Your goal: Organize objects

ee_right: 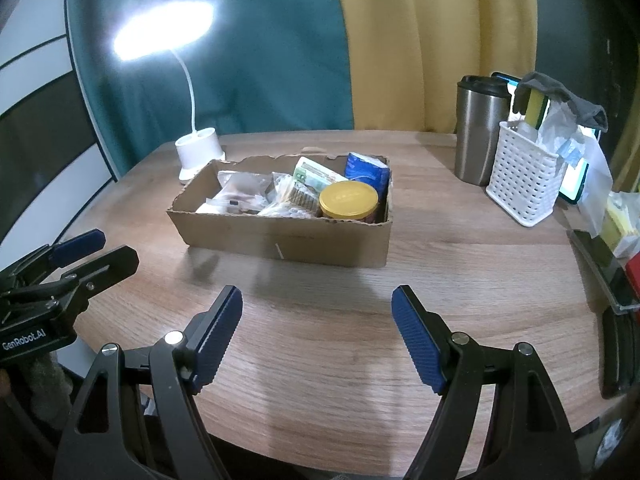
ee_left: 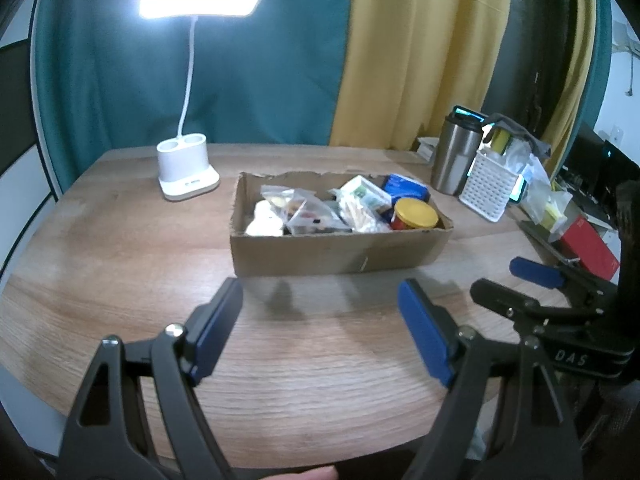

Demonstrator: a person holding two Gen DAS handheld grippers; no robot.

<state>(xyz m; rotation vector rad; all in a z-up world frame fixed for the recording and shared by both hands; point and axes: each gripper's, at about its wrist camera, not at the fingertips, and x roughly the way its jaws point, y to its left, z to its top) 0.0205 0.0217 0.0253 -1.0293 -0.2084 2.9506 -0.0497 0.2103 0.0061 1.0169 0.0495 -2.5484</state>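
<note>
A shallow cardboard box sits mid-table. It holds clear plastic bags, a jar with a yellow lid, a blue packet and a green-printed packet. My left gripper is open and empty, above the table in front of the box. My right gripper is open and empty too, in front of the box. Each gripper shows at the edge of the other's view: the right one, the left one.
A lit white desk lamp stands behind the box at left. A steel tumbler and a white perforated basket with bags stand at right. A red box and clutter line the right edge.
</note>
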